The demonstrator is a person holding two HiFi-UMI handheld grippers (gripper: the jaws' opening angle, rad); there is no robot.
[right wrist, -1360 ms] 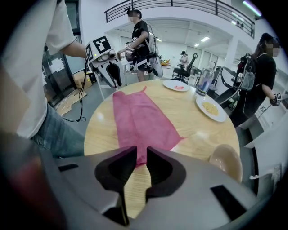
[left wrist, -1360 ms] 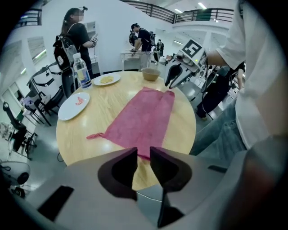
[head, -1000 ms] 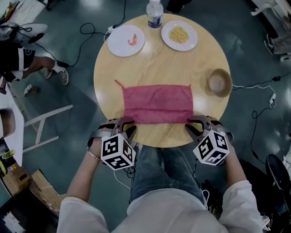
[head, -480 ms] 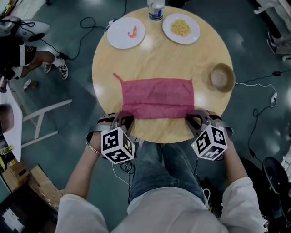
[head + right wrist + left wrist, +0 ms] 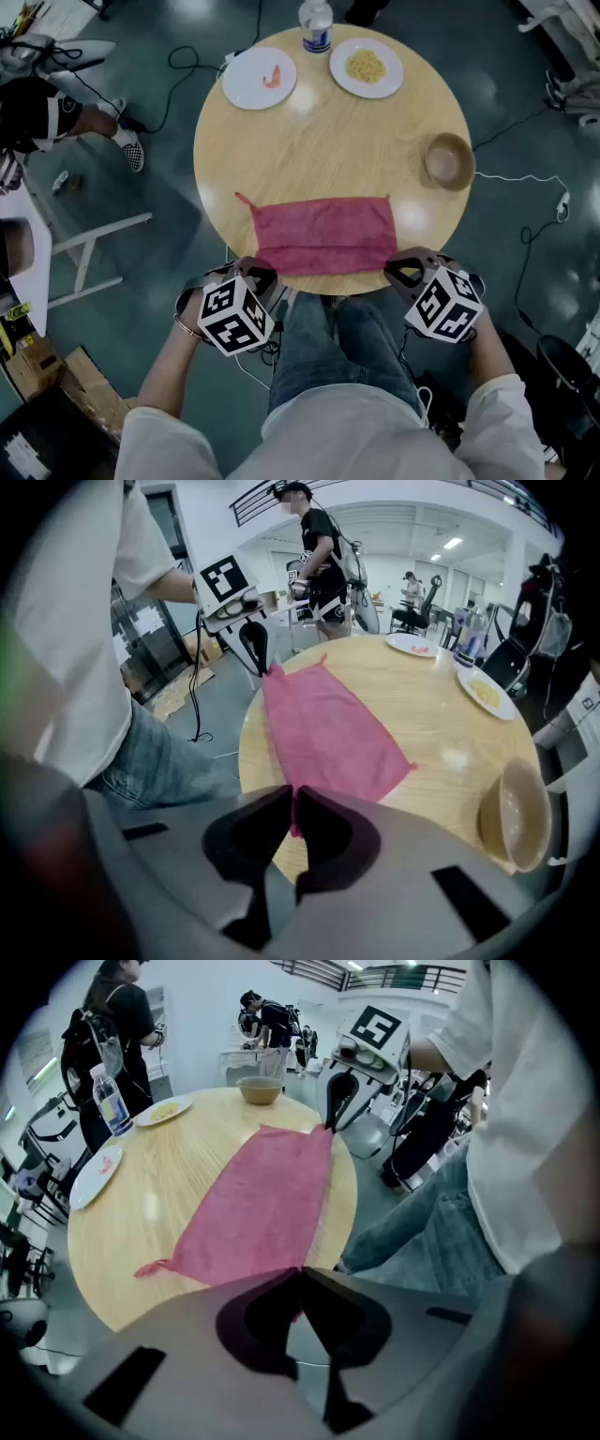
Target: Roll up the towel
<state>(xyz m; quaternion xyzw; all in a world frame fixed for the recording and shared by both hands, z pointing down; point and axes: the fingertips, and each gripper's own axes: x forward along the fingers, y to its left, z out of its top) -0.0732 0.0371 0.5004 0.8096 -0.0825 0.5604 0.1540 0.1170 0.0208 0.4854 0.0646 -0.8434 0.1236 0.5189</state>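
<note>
Red towel (image 5: 323, 234) lies flat at the lower edge of the round worktop (image 5: 328, 131); left gripper (image 5: 257, 275) jaws clamp its lower-left corner; right gripper (image 5: 399, 272) jaws clamp its lower-right corner.

White shirt (image 5: 328, 445); blue jeans (image 5: 342, 361)

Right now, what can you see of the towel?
The towel is a pink-red cloth rectangle, spread flat and unrolled along the near edge of the table. A short tail sticks out at its far left corner. The left tongs and right tongs are each shut on a near corner; nothing else touches it.
</note>
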